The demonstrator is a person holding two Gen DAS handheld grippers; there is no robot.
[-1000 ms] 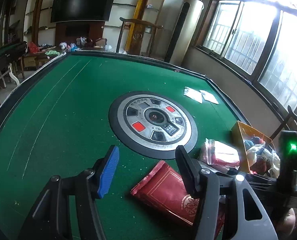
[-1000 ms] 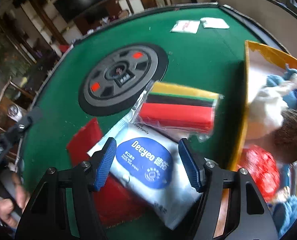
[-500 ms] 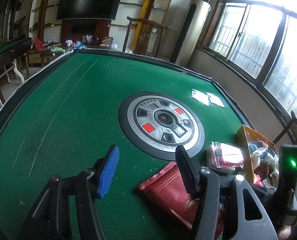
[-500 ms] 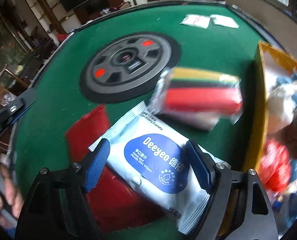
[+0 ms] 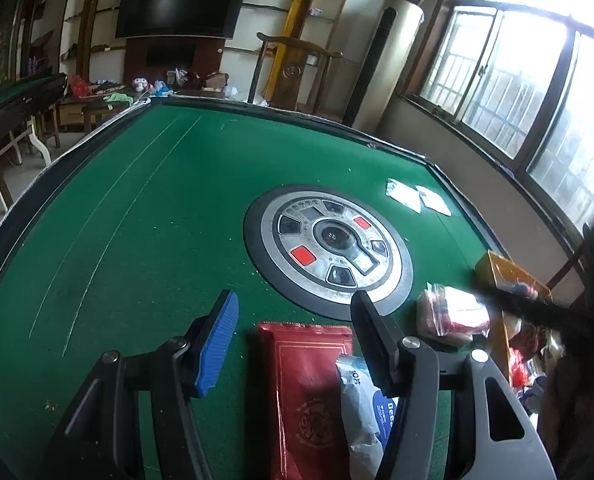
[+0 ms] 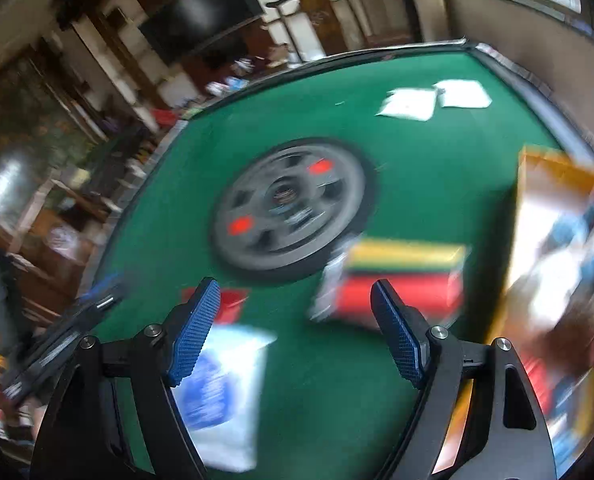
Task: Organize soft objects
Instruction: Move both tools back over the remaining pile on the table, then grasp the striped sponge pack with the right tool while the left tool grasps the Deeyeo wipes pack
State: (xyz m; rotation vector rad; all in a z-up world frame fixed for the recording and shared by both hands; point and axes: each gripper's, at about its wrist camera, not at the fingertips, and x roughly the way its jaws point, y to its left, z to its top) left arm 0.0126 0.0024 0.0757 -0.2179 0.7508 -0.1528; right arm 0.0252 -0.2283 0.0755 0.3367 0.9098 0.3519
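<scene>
On the green felt bench (image 5: 145, 216), the left hand-held gripper (image 5: 293, 340) hovers with its blue-padded jaws apart and nothing clamped. Between them, toward six o'clock of the left wrist view, lies the flat dark red foil packet (image 5: 309, 392); a second ago it sat at a slant lower right, and now it runs straight up the frame. Overlapping the packet's right edge at five o'clock is the white wet-wipe pack with a blue label (image 5: 361, 404), which was not in this view before. The round grey control panel with red buttons (image 5: 329, 248) sits in the middle of the bench. At three to four o'clock of it rests the clear bag of red, black and yellow striped cloth (image 5: 453, 316), touching the side of the yellow cardboard box of soft toys (image 5: 505, 268).

In the blurred right wrist view, the right hand-held gripper (image 6: 297, 332) has just been opening, and its jaws stand wide with bare felt between them. The wet-wipe pack (image 6: 221, 392), framed between the pads a second ago, now lies on the bench at seven o'clock, under the left pad. The striped bag (image 6: 401, 276) lies at two o'clock of the gripper, beside the box (image 6: 545, 184) at the right edge.
</scene>
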